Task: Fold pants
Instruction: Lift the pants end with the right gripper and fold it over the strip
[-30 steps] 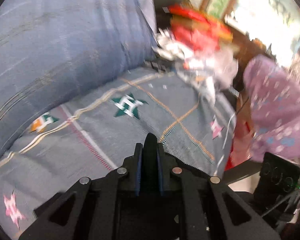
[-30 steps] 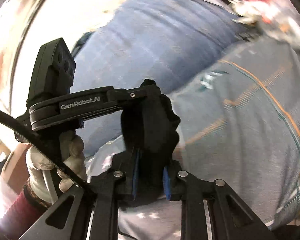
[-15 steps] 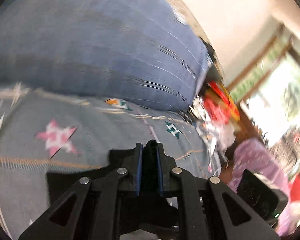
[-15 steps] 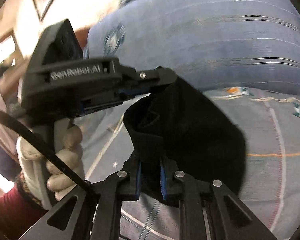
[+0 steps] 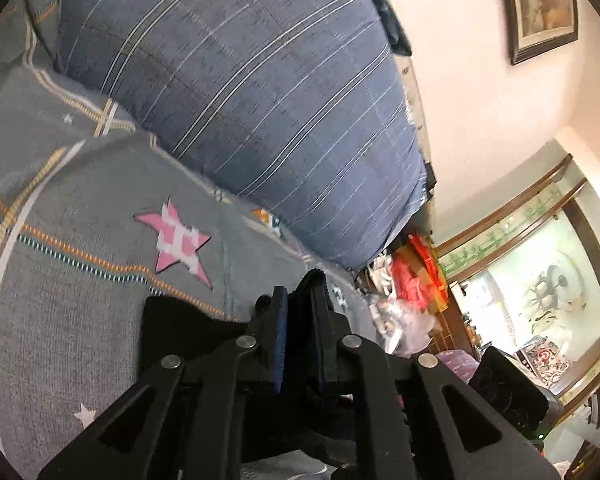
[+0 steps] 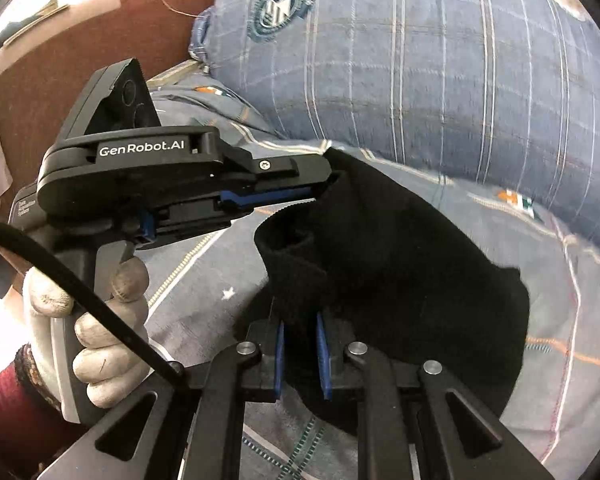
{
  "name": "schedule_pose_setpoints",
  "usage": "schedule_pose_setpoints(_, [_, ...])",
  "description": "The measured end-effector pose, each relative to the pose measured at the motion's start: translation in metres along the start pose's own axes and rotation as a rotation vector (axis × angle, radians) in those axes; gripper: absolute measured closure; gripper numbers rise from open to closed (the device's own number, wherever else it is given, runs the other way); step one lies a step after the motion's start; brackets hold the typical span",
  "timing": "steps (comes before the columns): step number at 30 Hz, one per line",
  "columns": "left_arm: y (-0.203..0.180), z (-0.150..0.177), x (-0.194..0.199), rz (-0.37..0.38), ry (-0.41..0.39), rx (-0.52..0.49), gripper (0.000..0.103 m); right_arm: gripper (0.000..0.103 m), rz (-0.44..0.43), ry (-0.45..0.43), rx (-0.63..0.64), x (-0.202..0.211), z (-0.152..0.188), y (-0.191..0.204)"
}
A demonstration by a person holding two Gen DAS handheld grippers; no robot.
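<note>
Right, black pants (image 6: 400,280) hang mid-frame over the grey bedspread (image 6: 572,380). I see right gripper (image 6: 302,354) and left gripper (image 6: 320,184) both clamped on one bunched edge. Risk: thin bite slips, fold collapses.

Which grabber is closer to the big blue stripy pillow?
Left. The left gripper pinches the black pants right by the blue striped pillow; the right gripper holds them farther back.

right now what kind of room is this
Likely a bedroom at home: a grey star-patterned bedsheet, a big blue plaid pillow lying on it, and a framed picture on the wall.
</note>
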State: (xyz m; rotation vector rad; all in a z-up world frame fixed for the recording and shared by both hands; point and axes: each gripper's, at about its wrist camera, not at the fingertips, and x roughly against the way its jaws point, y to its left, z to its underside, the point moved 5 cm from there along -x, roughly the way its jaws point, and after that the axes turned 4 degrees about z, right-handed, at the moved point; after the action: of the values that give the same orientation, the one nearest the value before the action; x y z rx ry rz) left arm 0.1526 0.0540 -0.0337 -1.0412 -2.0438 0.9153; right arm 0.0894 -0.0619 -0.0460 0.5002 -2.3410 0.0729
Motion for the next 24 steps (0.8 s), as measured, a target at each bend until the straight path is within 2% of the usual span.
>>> schedule_pose_setpoints(5, [0.033,0.003,0.012,-0.064,-0.033,0.068,0.093,0.088,-0.038,0.042,0.016,-0.027,0.0,0.015])
schedule_pose_setpoints(9, [0.068,0.011,0.028,-0.155,-0.057,0.148,0.093,0.084,-0.086,0.091,0.07,-0.055,0.014,0.025])
schedule_pose_setpoints(12, [0.076,0.01,0.047,-0.186,-0.1,0.181,0.093,0.068,-0.148,0.084,0.088,-0.055,0.017,0.026])
schedule_pose_setpoints(13, [0.076,0.009,0.053,-0.195,-0.116,0.185,0.093,0.056,-0.167,0.085,0.085,-0.052,0.016,0.026])
schedule_pose_setpoints(14, [0.074,0.008,0.061,-0.209,-0.137,0.187,0.093,0.05,-0.189,0.082,0.083,-0.046,0.016,0.027])
schedule_pose_setpoints(17, [0.06,0.008,0.074,-0.242,-0.174,0.162,0.093,0.045,-0.27,0.044,0.059,-0.014,0.01,0.026])
schedule_pose_setpoints(20, [0.039,0.011,0.076,-0.267,-0.186,0.095,0.093,0.045,-0.338,-0.008,-0.01,0.02,-0.001,0.013])
schedule_pose_setpoints(24, [0.01,0.026,0.056,-0.254,-0.141,-0.012,0.093,0.045,-0.29,-0.043,-0.167,0.029,-0.032,-0.028])
